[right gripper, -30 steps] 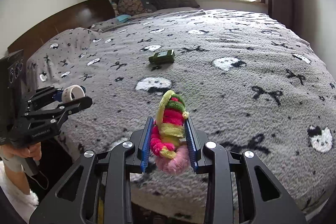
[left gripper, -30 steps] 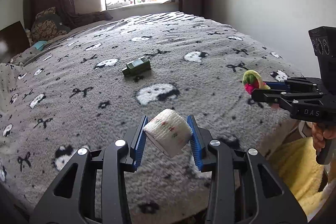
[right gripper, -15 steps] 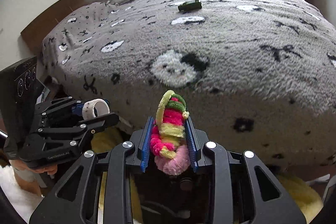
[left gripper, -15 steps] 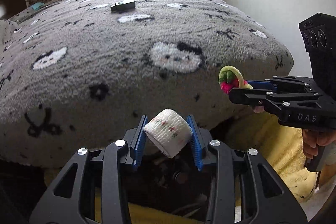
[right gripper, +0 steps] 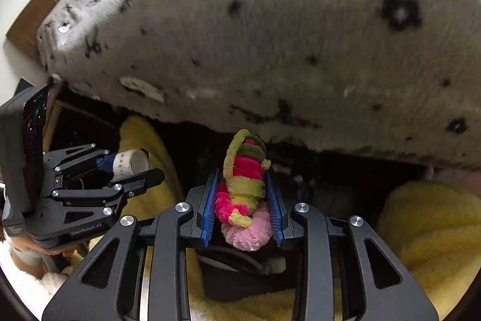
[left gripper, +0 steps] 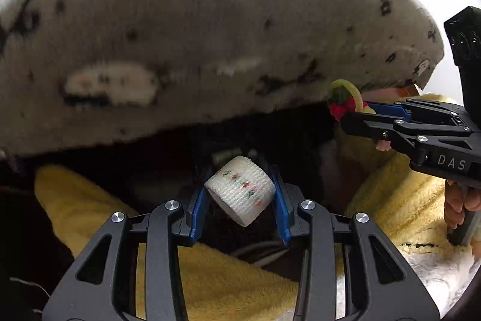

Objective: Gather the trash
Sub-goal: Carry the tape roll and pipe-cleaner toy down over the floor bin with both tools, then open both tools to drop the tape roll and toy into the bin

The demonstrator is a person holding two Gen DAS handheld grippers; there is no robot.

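Both of my grippers have dropped below the edge of the bed (left gripper: 192, 29) since half a second ago: the blanket then filled the upper half of each view with its top in sight, and its hanging edge now looms blurred across the top of both frames, with a dark gap under it.

I count two grippers, two pieces of trash, one in each. My left gripper (left gripper: 240, 194) is clamped on one white roll (left gripper: 240, 190) with small red and green marks; it sits tilted between the blue pads (left gripper: 197, 212), at the lower centre of the left view, touching both. In the right view the same roll (right gripper: 130, 163) shows at the left edge, sticking out past the black fingers.

My right gripper (right gripper: 243, 200) is clamped on one fuzzy bundle (right gripper: 243, 194) of pink, red, green and yellow, standing upright between the pads at the lower centre of its frame, its yellow loop rising above the tips. In the left view that bundle (left gripper: 342, 101) pokes out at the right, just under the blanket's edge.

Yellow cloth (left gripper: 234, 282) lies along the bottom of both frames. Neither grip has changed; the roll and bundle sit in the jaws as before.
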